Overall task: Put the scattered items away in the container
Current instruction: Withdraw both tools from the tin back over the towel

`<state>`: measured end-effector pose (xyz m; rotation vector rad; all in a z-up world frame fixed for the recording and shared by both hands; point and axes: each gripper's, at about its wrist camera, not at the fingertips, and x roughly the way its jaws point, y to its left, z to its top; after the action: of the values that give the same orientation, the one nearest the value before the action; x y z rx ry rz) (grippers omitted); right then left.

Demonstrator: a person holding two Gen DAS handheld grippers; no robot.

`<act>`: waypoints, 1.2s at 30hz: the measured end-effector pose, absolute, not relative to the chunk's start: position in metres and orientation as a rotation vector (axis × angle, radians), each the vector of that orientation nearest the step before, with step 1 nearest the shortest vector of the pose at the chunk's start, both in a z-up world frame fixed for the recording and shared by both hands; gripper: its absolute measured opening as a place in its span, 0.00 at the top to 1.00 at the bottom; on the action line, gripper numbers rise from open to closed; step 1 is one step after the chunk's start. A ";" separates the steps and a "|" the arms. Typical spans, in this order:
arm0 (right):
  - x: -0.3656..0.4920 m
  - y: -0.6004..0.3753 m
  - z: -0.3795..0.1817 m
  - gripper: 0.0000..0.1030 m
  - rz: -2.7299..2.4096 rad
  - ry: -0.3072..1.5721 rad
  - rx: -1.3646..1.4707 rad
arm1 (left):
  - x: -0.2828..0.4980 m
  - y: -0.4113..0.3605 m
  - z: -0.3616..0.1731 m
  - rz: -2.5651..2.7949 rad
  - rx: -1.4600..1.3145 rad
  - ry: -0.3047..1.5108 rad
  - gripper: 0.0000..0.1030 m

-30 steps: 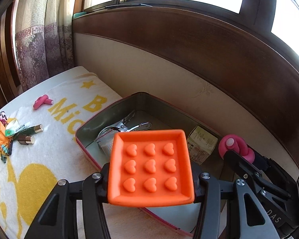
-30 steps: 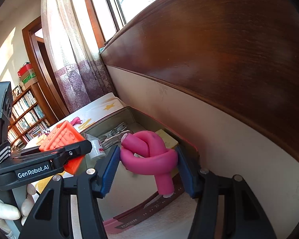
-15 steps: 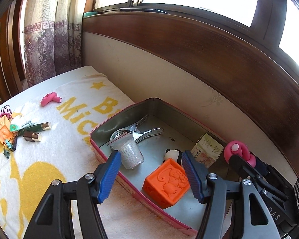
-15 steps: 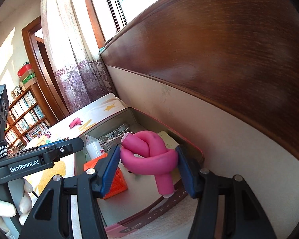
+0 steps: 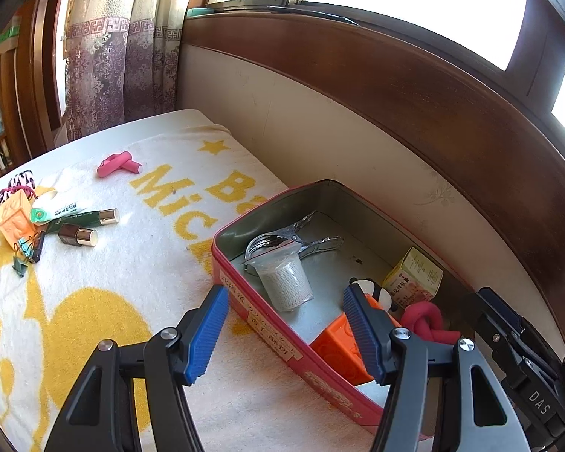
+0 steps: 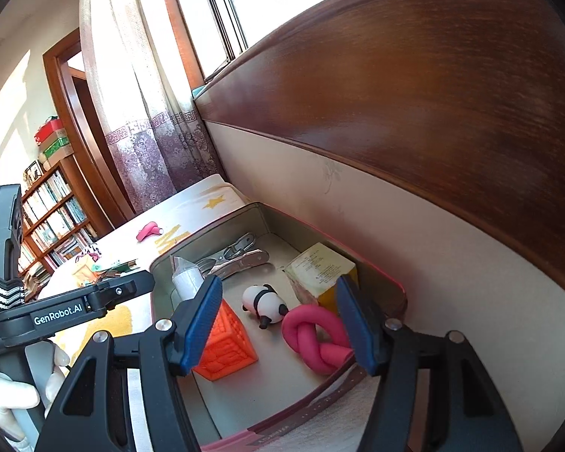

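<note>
Scattered items are still lying on the towel-covered bed at the far left: an orange block, a squeezed tube, two dark green gold-capped cylinders, green binder clips and a pink foam roller farther back. Just right of them the red tin container is sitting against the headboard, holding metal clips, a clear cup lying tilted, an orange cube, a panda figure, a yellow carton and a knotted pink roller.

Over the tin's near wall the left gripper is hovering with its blue fingers parted about halfway and nothing between the pads; one finger is over the towel, the other over the orange cube without touching it. A gloved hand is gripping its handle.

At the right, the right gripper is pointing down into the tin, its jaws having just been opening. Its fingers are standing released, apart from the knotted pink roller, which is resting on the tin floor below them beside the carton.
</note>
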<state>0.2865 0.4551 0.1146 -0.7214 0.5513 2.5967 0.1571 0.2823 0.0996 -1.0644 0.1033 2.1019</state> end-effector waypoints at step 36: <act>0.087 0.280 0.100 0.31 2.898 0.562 -1.193 | 0.037 0.026 0.073 2.536 -1.207 -0.303 0.37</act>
<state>0.0872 0.2802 0.1003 -1.1925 0.5623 2.8979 0.0373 0.0262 0.0734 -1.2067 -0.3034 2.5364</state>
